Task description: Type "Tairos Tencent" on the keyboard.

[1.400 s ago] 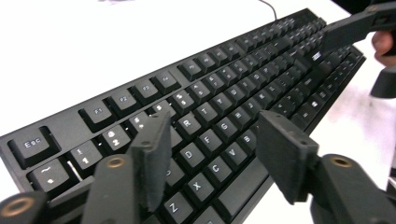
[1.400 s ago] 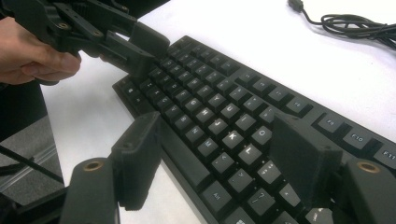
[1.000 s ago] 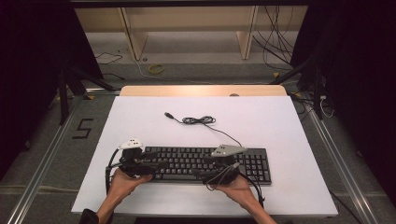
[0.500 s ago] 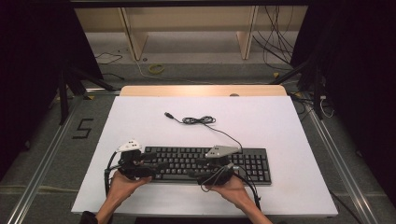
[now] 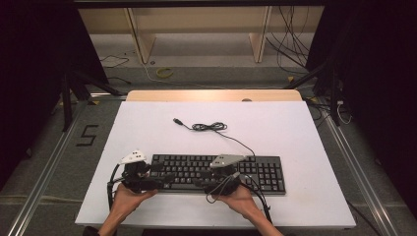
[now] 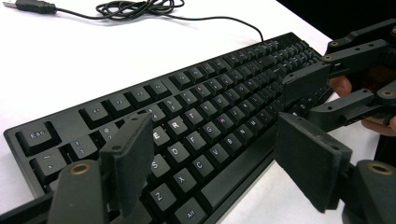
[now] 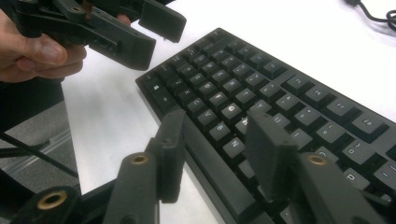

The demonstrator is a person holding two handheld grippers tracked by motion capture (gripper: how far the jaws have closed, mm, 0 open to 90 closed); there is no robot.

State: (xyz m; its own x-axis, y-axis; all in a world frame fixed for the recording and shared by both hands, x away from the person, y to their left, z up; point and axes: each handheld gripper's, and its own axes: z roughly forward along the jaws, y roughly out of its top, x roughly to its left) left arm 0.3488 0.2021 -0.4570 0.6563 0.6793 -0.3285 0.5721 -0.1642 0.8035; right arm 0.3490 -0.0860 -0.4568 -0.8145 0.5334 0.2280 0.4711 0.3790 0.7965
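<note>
Matte black keyboard [image 5: 216,172] lies between wide left claw [image 6: 215,163] and just-narrowing, unpressed right claw [image 7: 219,149].

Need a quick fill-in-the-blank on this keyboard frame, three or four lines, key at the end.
1. The black keyboard lies on a ____ table.
2. Its cable ends in a loose ____ plug.
3. The left claw hovers over the end with the ____ key.
4. The right claw straddles the keyboard's ____ edge.

Missing words: white; USB; Esc; front
</note>
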